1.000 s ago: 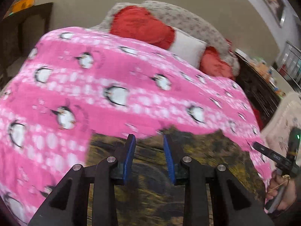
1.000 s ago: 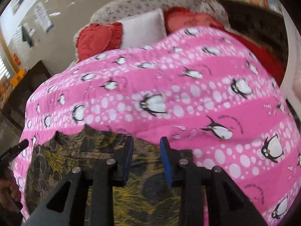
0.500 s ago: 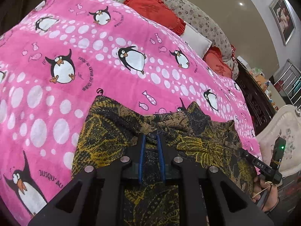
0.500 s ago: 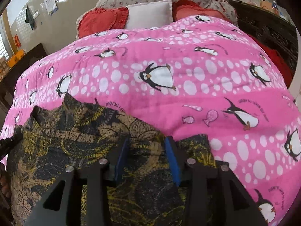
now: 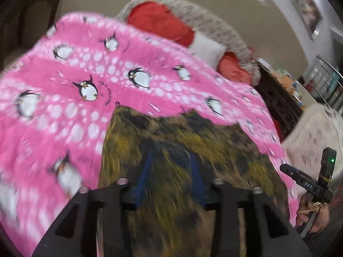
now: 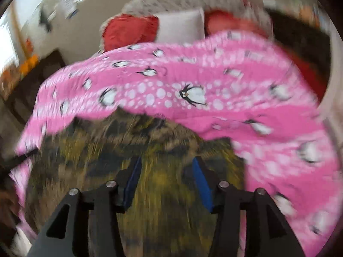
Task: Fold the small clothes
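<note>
Both of your claws hang with their blue pads apart and nothing between them: the left gripper and the right gripper sit above the dark olive-and-yellow leaf-print cloth garment, spread on the near part of the pink penguin-print blanket. Everything is smeared with motion, so closing now could pinch one layer only, or blanket along with garment, skewing your fold.

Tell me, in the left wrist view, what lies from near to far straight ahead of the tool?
left gripper → dark yellow-patterned garment → pink penguin blanket → white pillow → floral headboard
</note>
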`<action>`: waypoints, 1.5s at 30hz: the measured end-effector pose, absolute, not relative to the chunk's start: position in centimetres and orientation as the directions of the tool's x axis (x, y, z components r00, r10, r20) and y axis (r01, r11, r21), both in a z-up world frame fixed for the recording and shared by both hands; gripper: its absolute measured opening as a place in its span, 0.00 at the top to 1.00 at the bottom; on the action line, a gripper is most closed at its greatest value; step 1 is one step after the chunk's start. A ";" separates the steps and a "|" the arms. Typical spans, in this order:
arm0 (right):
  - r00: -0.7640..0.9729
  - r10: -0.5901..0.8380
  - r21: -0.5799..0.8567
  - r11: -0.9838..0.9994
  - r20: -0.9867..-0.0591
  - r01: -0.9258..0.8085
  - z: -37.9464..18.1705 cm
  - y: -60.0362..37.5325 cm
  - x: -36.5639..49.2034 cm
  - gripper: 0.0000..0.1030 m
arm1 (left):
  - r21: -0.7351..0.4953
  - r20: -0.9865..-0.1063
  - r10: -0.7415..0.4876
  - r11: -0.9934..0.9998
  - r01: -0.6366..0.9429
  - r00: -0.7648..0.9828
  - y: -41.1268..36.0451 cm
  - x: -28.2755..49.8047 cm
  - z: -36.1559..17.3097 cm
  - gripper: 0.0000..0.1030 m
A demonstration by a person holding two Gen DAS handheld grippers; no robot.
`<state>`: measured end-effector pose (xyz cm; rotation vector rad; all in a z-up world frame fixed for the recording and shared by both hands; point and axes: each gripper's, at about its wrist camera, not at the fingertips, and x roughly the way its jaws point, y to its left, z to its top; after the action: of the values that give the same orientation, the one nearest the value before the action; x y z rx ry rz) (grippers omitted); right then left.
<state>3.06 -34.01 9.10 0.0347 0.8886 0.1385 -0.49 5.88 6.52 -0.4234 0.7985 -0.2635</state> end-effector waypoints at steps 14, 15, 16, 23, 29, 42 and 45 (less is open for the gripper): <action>0.678 0.143 0.025 0.983 -0.721 -0.181 10.6 -29.9 -3.5 0.29 | -0.473 -0.634 -0.371 0.880 0.040 0.679 5.3 -12.8 5.9 0.75; 0.686 0.163 0.009 0.975 -0.709 -0.222 11.1 -28.3 -3.3 0.28 | -0.474 -0.632 -0.364 0.880 0.030 0.684 5.3 -14.2 5.7 0.75; 0.692 0.172 -0.015 0.967 -0.701 -0.255 11.2 -26.8 -2.9 0.28 | -0.478 -0.635 -0.364 0.878 0.024 0.682 5.4 -14.8 5.6 0.75; 0.645 0.112 -0.084 0.960 -0.756 -0.266 5.5 -22.9 1.9 0.28 | -0.567 -0.687 -0.391 0.815 -0.116 0.612 6.6 -16.9 1.8 0.75; 0.623 0.182 0.041 0.971 -0.761 -0.234 2.3 -24.8 1.9 0.25 | -0.680 -0.616 -0.475 0.723 -0.119 0.628 7.0 -15.2 0.6 0.55; 0.636 0.156 0.007 0.973 -0.755 -0.231 2.6 -24.8 1.8 0.24 | -0.747 -0.533 -0.473 0.652 -0.128 0.701 9.5 -12.8 0.8 0.65; 0.637 0.155 0.005 0.973 -0.755 -0.231 2.5 -24.7 1.8 0.24 | -0.773 -0.527 -0.480 0.614 -0.161 0.701 10.5 -12.5 0.2 0.69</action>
<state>1.78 -24.74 2.50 -0.0948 0.8531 0.2204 -12.51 10.46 0.18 -0.9130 0.7969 -0.2080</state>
